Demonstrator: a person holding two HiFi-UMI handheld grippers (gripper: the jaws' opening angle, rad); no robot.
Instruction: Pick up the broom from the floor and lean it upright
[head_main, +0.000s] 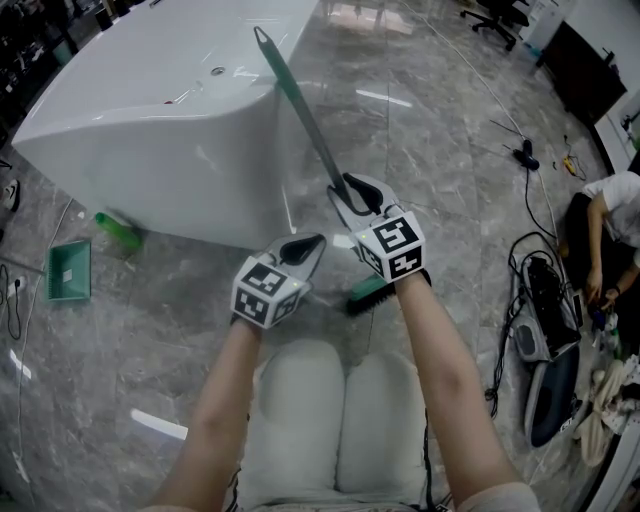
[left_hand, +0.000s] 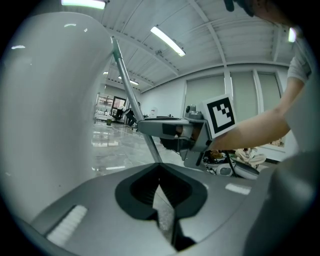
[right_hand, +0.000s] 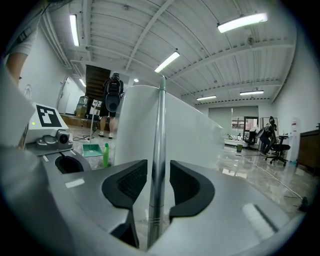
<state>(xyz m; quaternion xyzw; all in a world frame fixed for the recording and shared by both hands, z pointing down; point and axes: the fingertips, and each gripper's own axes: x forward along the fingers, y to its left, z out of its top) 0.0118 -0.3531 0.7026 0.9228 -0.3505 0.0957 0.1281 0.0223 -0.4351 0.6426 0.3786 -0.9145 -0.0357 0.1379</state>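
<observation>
Low over a grey marble floor (head_main: 440, 150), a person's two bare forearms reach forward, each hand holding a gripper. The broom (head_main: 300, 110) stands tilted, its green-tipped handle leaning against the edge of a large white tub (head_main: 150, 110). Its dark brush head (head_main: 372, 292) is down by the floor, near the person's knees.

The right gripper (head_main: 352, 195) sits partway up the handle. In the right gripper view its jaws are released: the silver handle (right_hand: 158, 150) runs upright between the two dark pads, with a thin gap on either side.

The left gripper (head_main: 305, 248) hangs lower and to the left, apart from the broom. In the left gripper view its jaws (left_hand: 161, 187) are pressed together with nothing between them, and the handle (left_hand: 131, 100) rises beyond them beside the tub's curved wall.

At the left, beside the tub, a green dustpan (head_main: 68, 270) and a green bottle (head_main: 118, 230) lie on the floor. At the right edge another person (head_main: 610, 215) crouches among cables and equipment.
</observation>
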